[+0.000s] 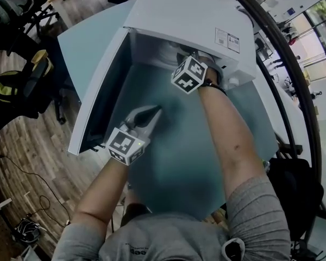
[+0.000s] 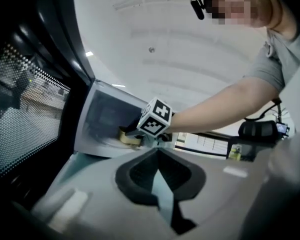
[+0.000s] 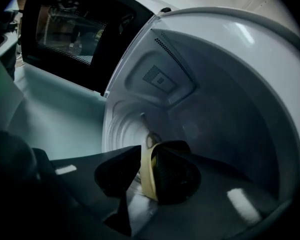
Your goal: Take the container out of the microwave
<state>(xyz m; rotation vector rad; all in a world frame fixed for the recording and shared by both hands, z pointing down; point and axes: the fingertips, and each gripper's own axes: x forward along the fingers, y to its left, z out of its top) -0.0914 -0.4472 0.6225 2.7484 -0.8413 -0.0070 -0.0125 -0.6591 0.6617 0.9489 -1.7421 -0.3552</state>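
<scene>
The white microwave stands at the back of the teal table with its door swung open to the left. My right gripper reaches inside the cavity and is shut on the yellowish rim of the container, which sits over the glass turntable. In the left gripper view the container shows as a low yellow tub behind the right gripper's marker cube. My left gripper hovers over the table in front of the door opening, shut on nothing.
The open door's dark window stands to the left of the cavity. A black and yellow bag on a chair lies off the table's left side, and a dark bag at the right. Cables trail on the wooden floor.
</scene>
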